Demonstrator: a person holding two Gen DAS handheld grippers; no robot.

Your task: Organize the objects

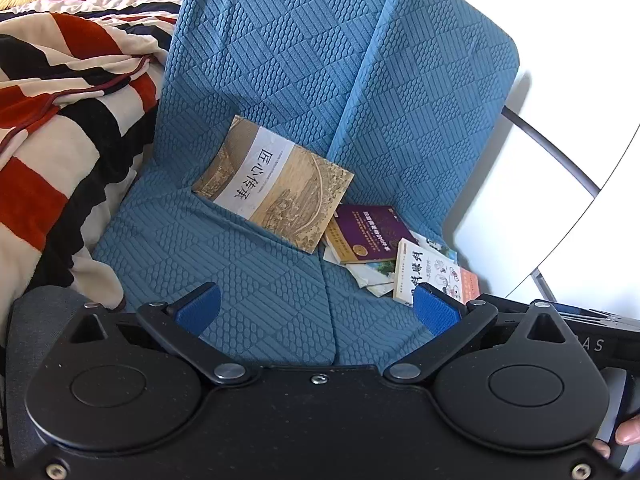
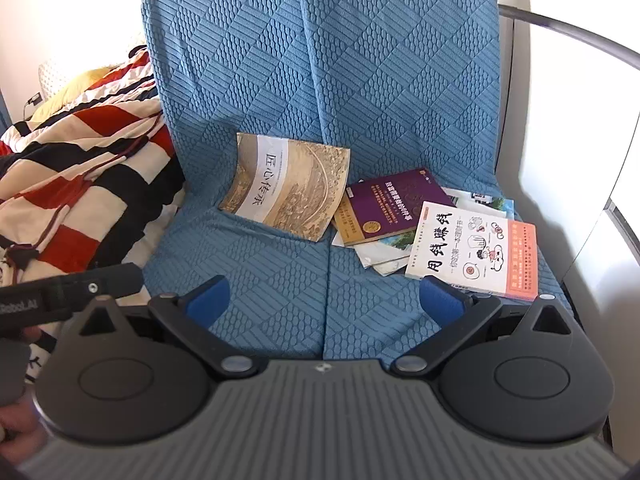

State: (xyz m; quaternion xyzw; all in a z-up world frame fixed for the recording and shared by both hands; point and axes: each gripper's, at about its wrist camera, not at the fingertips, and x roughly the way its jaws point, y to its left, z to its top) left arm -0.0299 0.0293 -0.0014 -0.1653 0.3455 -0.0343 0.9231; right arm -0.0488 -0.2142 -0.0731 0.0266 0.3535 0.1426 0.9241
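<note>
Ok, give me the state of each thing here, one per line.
Left claw: open, empty.
Right claw: open, empty.
Tan book: closed, leaning on the backrest.
Purple book: closed, atop loose booklets.
White and orange book: closed, face up.
Striped blanket: crumpled.

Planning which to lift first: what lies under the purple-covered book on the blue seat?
Under the purple-covered book lie pale paperbacks or booklets, their edges poking out. Their covers and number are hidden.
</note>
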